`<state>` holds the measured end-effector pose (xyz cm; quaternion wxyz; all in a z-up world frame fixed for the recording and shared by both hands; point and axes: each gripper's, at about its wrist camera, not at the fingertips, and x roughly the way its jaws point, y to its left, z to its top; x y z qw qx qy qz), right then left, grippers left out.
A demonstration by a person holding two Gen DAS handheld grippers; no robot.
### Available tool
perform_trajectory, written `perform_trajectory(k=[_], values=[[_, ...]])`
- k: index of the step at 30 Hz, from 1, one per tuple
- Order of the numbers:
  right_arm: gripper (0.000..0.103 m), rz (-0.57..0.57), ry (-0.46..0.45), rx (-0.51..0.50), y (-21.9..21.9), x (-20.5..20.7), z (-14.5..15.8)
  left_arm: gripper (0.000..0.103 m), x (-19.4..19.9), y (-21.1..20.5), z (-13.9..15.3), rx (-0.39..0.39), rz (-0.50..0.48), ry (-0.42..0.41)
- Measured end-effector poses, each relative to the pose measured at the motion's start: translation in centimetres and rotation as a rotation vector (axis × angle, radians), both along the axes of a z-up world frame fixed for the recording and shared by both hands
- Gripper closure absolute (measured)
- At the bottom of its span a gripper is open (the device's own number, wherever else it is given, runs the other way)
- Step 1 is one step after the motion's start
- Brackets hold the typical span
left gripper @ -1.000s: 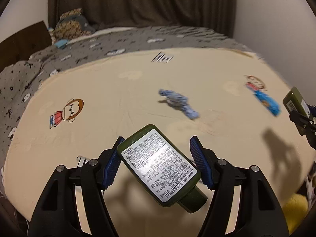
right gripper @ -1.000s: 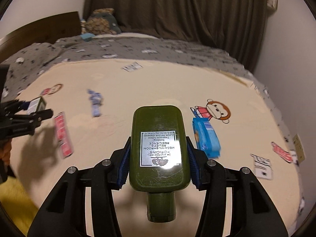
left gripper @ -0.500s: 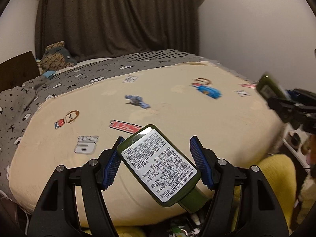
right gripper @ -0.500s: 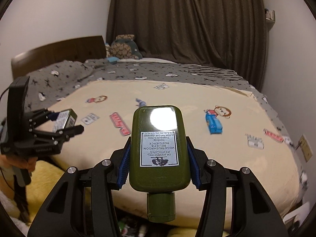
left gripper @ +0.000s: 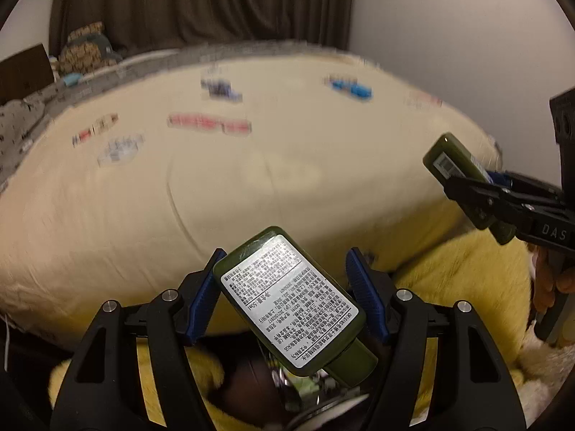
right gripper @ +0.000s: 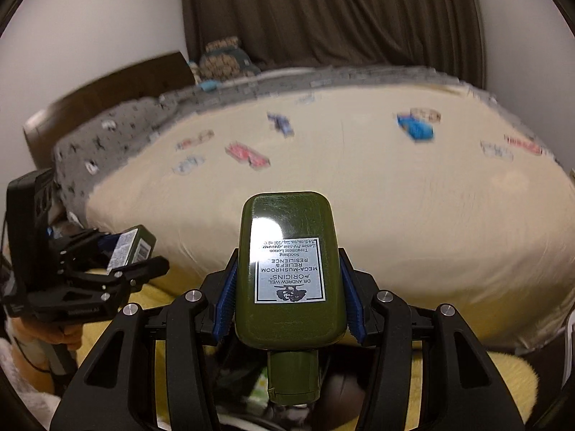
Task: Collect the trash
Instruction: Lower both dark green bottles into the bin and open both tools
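My left gripper (left gripper: 285, 289) is shut on a green lotion bottle (left gripper: 291, 298), held tilted with its printed back label up. My right gripper (right gripper: 287, 280) is shut on a second green bottle (right gripper: 289, 269) with an Origins label, cap toward me. Both are held off the foot of the bed, above a dark opening holding trash (left gripper: 305, 380), which also shows in the right wrist view (right gripper: 258, 388). The right gripper with its bottle shows in the left wrist view (left gripper: 463, 183); the left gripper shows in the right wrist view (right gripper: 125, 255).
A cream blanket (right gripper: 395, 197) covers the bed, with wrappers on it: a red one (left gripper: 208, 124), a blue packet (right gripper: 417, 129), a crumpled blue one (right gripper: 282, 124) and others. Yellow fluffy fabric (left gripper: 463, 273) lies below the bed edge. A dark curtain (right gripper: 323, 10) hangs behind.
Both grippers, each still holding its bottle, have pulled back from over the bed and lowered past its foot edge. The yellow fabric and the trash below have come into view.
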<state>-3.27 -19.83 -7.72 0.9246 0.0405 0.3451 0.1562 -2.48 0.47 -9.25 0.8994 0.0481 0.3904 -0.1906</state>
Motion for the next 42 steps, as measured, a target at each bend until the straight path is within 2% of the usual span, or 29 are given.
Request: perform_trajectory(k=[6, 14, 23, 30, 32, 33, 34, 42], values=[[0.052, 0.006, 0.133, -0.019, 0.6, 0.0, -4.7, 0.038, -0.2, 0.1, -4.4, 0.029, 0.009, 0.100], [0.052, 0.030, 0.278, -0.024, 1.6, 0.6, -9.4, 0.038, 0.0, 0.2, -10.3, 0.050, 0.008, 0.260], [0.052, 0.053, 0.447, -0.083, 3.3, 1.5, -14.2, 0.038, 0.5, -1.0, -14.7, 0.083, -0.035, 0.380], [0.051, 0.054, 0.485, -0.083, 3.9, 1.9, -15.3, 0.038, 0.8, -1.6, -15.6, 0.100, -0.053, 0.425], [0.044, 0.047, 0.483, -0.078, 3.8, 2.1, -15.3, 0.036, 0.7, -1.5, -15.7, 0.101, -0.050, 0.433], [0.041, 0.044, 0.478, -0.074, 3.7, 2.0, -15.1, 0.029, 0.7, -1.3, -15.6, 0.099, -0.045, 0.432], [0.038, 0.040, 0.471, -0.069, 3.5, 2.0, -14.8, 0.026, 0.8, -1.2, -15.4, 0.098, -0.042, 0.430], [0.036, -0.002, 0.425, -0.051, 1.9, 2.3, -13.0, 0.023, 0.9, -0.6, -13.4, 0.098, -0.011, 0.387]])
